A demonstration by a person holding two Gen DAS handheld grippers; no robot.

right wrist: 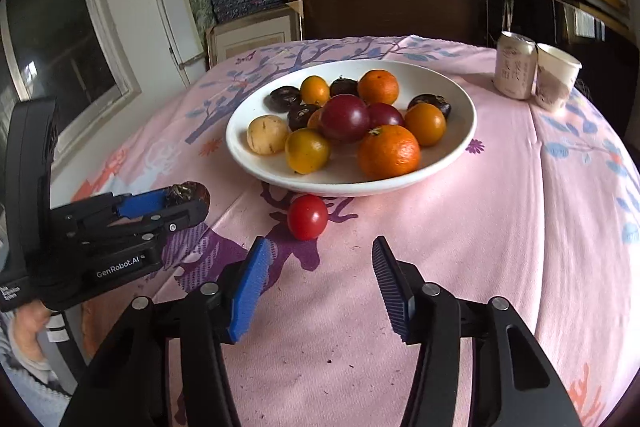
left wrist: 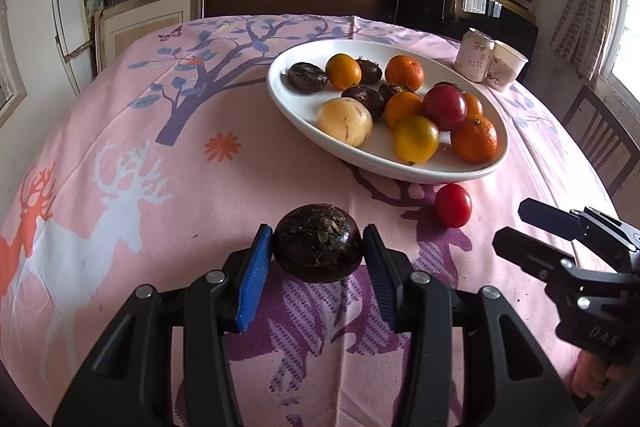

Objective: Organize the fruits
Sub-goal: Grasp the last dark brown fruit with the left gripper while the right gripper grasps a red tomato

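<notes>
Gripped between the blue pads of the left claw [left wrist: 318,247] sits a dark brown, flattened round fruit [left wrist: 318,242], its top rough with dried scraps; the pads press on both its sides and it hangs just above the pink cloth. Seen from the right wrist view, that same claw comes in from the left edge with the dark fruit at its tip. The right claw [right wrist: 318,259] stands partly open with nothing between its ribbed pads, pointing down at the worktop [right wrist: 460,247] near a loose red tomato [right wrist: 307,217]. That tomato lies on the cloth just beside the near rim of the white bowl [right wrist: 460,95], apart from both claws. The bowl stands around the middle of the worktop and holds mixed fruit: tangerines [right wrist: 388,151], yellow-orange round fruits [right wrist: 307,151], two dark red ones [right wrist: 345,118], a pale yellow speckled one [right wrist: 267,135] and several dark brown ones like the one held. At the far right of the worktop a pale drink can [right wrist: 514,65] and a paper cup [right wrist: 556,77] stand touching each other. A person's hand [right wrist: 30,323] shows under the left claw's handle.
</notes>
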